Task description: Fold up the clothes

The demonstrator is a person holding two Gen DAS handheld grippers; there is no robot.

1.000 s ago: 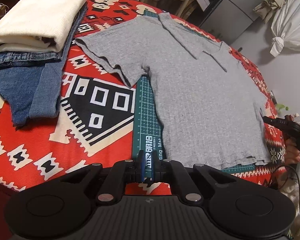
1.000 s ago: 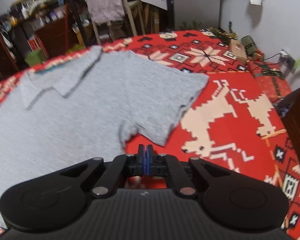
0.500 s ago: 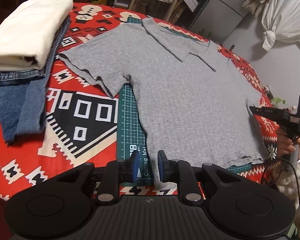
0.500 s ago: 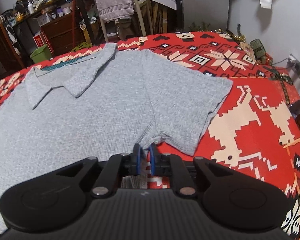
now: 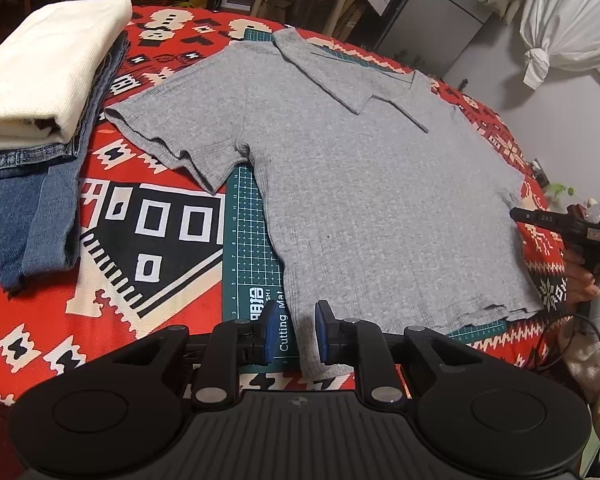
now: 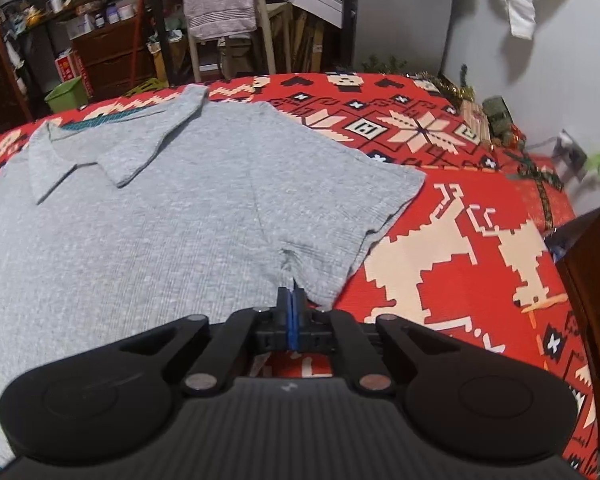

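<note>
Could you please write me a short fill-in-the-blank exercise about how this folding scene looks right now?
1. The grey polo shirt lies spread flat on a green ____ mat.
2. The left gripper has its jaws ____.
3. The folded cream garment rests on top of folded ____.

Missing words: cutting; open; jeans

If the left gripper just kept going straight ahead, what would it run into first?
Probably the bottom hem of the grey shirt: the open left gripper has that corner between its pads, though its height above the cloth is unclear.

Green cutting mat on red patterned blanket
</note>
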